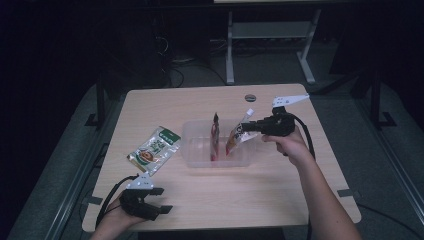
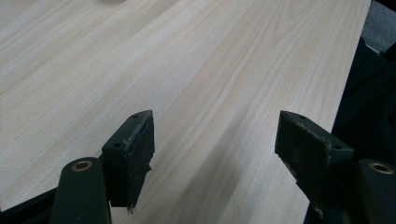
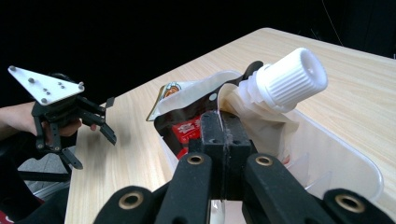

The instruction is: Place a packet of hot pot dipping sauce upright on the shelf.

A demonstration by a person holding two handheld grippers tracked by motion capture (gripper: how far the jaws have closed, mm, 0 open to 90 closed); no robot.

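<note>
My right gripper (image 1: 248,126) is shut on a spouted pouch (image 1: 239,135) with a white cap (image 3: 289,79) and holds it tilted over the right part of a clear plastic bin (image 1: 192,131). In the right gripper view its jaws (image 3: 223,126) pinch the pouch's top edge just below the spout. A second pouch (image 1: 215,132) with red print stands upright inside the bin. My left gripper (image 1: 162,200) rests open near the table's front left corner, and its jaws (image 2: 215,126) have only bare wood between them.
A green and white food pouch (image 1: 154,149) lies flat on the wooden table (image 1: 280,190), left of the bin. The table's front edge runs just beside the left gripper. Desk legs and cables stand on the floor beyond the far edge.
</note>
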